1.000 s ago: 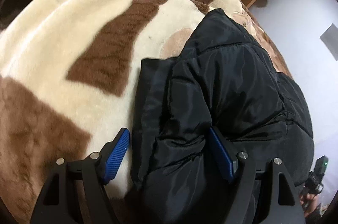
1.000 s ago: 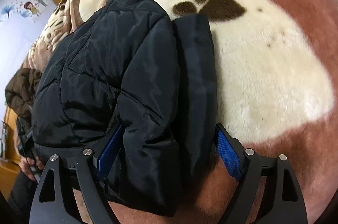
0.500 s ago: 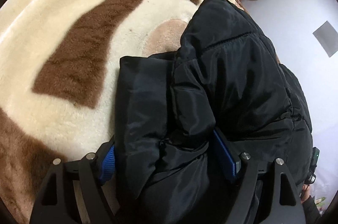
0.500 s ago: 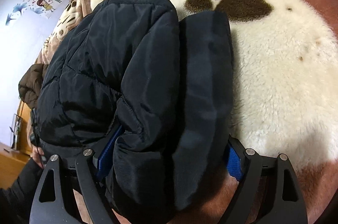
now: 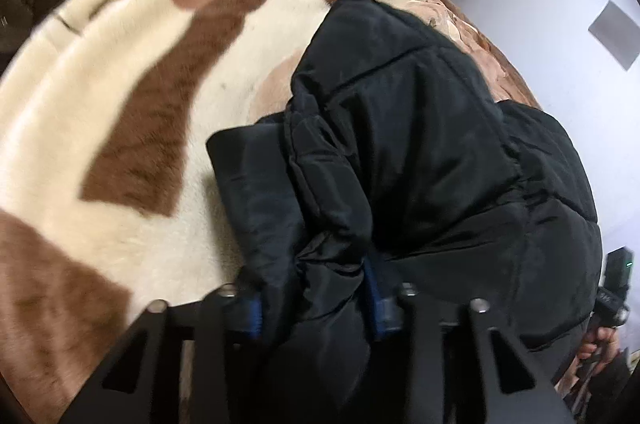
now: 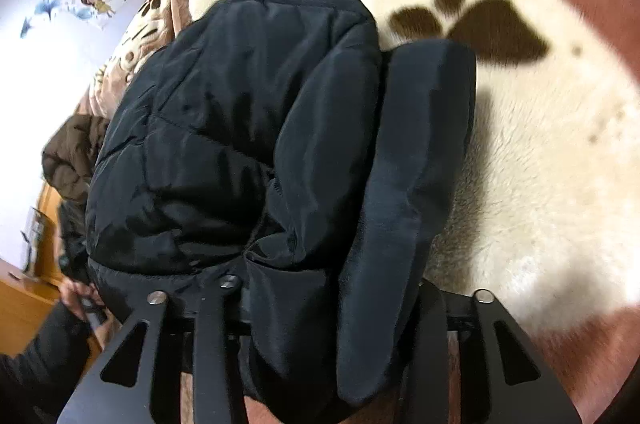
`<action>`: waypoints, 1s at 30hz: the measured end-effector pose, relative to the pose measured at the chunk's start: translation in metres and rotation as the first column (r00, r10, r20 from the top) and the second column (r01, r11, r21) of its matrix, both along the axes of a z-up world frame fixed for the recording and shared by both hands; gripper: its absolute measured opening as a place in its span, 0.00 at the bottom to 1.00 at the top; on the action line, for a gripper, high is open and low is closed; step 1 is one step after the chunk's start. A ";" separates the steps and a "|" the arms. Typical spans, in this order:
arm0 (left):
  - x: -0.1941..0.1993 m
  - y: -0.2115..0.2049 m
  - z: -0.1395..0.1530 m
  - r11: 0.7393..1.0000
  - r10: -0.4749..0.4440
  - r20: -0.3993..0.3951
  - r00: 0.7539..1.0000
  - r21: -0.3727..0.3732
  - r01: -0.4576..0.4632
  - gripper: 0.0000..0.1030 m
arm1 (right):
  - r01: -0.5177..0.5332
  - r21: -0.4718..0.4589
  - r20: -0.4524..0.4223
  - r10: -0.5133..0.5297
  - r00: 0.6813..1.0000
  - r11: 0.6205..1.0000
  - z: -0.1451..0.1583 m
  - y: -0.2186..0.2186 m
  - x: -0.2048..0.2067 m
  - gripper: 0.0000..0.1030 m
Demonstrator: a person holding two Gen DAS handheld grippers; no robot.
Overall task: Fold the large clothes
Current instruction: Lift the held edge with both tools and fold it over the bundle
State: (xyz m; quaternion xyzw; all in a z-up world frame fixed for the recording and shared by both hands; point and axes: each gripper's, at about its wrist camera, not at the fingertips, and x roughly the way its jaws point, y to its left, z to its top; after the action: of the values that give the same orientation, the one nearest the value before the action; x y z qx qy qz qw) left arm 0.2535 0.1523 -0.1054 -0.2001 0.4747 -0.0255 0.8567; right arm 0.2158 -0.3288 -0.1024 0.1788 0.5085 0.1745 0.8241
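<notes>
Jacket (image 5: 420,152) bulges at 12 o'clock; both hand-held grippers (image 5: 316,308) (image 6: 328,304) have just clamped its puffy edge (slippery) and could lose layers.

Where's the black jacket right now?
Bundled on the cream-and-brown blanket, the black jacket has its near edge pinched in both the left gripper and right gripper.
</notes>
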 end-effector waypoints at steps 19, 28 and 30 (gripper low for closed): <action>-0.105 -0.008 0.106 1.000 -0.020 0.188 0.982 0.025 0.016 0.25 | -0.011 -0.009 0.156 0.012 0.988 1.000 0.088 0.010 -0.083 0.29; -0.079 0.025 0.140 0.999 0.004 0.263 0.965 0.043 -0.016 0.25 | -0.035 0.013 0.239 0.030 0.970 0.999 0.116 0.041 -0.049 0.29; -0.071 0.039 0.149 0.998 0.013 0.275 0.961 0.053 -0.029 0.25 | -0.044 0.022 0.251 0.037 0.967 0.999 0.118 0.055 -0.036 0.29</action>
State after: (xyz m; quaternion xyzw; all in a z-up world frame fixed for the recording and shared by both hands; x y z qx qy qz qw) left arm 0.1821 0.1910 0.0431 -0.1755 0.3496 -0.0307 0.9198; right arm 0.1798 -0.2736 0.0161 0.1560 0.4014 0.2194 0.8754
